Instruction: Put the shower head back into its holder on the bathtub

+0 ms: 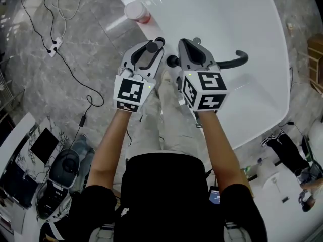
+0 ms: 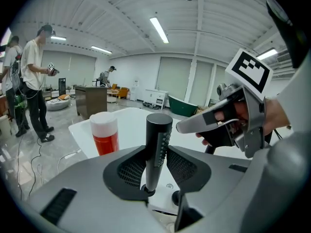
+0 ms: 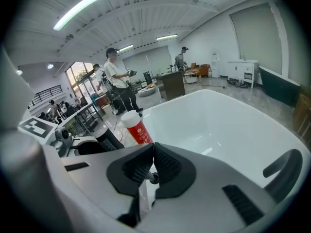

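Head view, from the left: grey marbled floor [image 1: 75, 49] with loose black cables [image 1: 75, 77] lies open beside the white oval bathtub [image 1: 262, 44]. The tub's rim runs as a slanted edge from top centre down to the right. A red cylindrical bottle with a white cap [image 1: 137, 11] stands on that rim, well apart from both tongs.

The left gripper [image 1: 153, 43] hangs over the rim edge. Its jaws pinch the black cylindrical shower head [image 2: 158, 147], which stands upright between the mesh pads. A small black round fitting [image 1: 172, 61] sits on the rim just right of it, between the two tongs. The right gripper [image 1: 191, 47] is just beside the left one, over the basin side. A black curved spout [image 1: 233, 61] reaches out to its right, and beyond that the basin is bare white.

Left gripper view alone shows the pads pressing on the shower head and its rows of spray holes. Right gripper view alone shows that tool's jaws pressed together tip to tip. A thin pale piece lies just behind the pads; whether it is pinched cannot be told. People standing across the room appear only in the two gripper views.
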{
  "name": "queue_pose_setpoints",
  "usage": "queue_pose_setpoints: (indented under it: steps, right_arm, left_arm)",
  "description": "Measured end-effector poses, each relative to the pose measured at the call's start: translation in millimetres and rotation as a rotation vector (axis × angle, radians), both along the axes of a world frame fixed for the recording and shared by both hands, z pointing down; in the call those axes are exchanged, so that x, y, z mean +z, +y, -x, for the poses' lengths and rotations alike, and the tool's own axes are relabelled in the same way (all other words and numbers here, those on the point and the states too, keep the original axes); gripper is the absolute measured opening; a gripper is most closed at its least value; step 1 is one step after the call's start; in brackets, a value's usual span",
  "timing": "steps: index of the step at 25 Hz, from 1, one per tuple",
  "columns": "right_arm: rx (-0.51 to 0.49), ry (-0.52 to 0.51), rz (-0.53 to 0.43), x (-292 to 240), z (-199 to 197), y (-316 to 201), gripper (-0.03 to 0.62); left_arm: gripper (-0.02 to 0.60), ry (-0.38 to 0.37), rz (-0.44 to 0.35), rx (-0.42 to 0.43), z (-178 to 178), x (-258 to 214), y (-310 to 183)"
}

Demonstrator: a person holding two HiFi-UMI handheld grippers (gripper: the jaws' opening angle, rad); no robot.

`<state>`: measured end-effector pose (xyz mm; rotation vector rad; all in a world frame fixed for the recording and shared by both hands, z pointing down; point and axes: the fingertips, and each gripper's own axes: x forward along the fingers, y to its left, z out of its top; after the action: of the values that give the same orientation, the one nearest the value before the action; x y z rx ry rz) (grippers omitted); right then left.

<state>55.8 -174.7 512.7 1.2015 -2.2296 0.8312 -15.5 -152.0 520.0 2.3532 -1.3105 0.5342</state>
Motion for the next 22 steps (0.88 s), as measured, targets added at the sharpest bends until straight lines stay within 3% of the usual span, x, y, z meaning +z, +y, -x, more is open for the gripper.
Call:
queue_pose_setpoints:
  steps: [16,22]
  right_arm:
    - [0.011,-0.024,0.005,17,19,-10,0.023]
    - [0.017,-0.028,0.008,17,20,-10,0.022]
  left_arm:
    - [0.144,0.002,0.033,-0.013,14,47,-8]
    - [0.144,-0.038,0.071,-0.003,16,66,-2]
